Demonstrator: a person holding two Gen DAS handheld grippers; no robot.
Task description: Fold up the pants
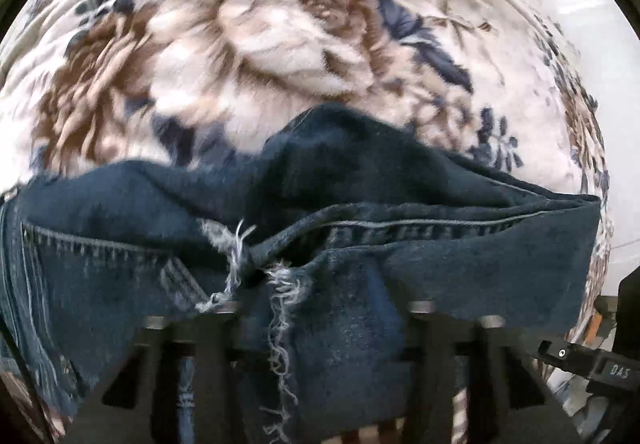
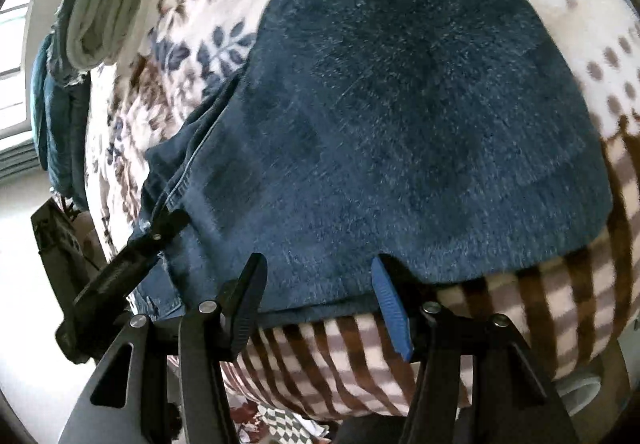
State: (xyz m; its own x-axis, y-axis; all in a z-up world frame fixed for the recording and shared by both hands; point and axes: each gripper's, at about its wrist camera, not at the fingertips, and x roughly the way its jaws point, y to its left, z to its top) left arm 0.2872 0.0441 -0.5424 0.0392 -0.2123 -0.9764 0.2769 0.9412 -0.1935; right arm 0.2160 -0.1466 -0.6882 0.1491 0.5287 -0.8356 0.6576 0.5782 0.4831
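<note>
Dark blue jeans [image 2: 400, 124] lie spread on a floral blanket [image 1: 260, 36]. In the left wrist view the frayed denim hem [image 1: 320, 244] drapes over my left gripper [image 1: 320, 308] and hides its fingers; the cloth looks lifted and bunched. In the right wrist view my right gripper [image 2: 320, 296] is open, its black and blue fingertips [image 2: 390, 300] straddling the near edge of the jeans. My left gripper also shows in the right wrist view [image 2: 160, 232] at the jeans' left edge, closed on the seam.
The blanket has a brown striped border [image 2: 400, 364] at the near edge. Folded pale cloth [image 2: 108, 4] and other denim garments [image 2: 56, 116] sit at the far left. White floor [image 2: 24, 284] lies beyond the bed edge.
</note>
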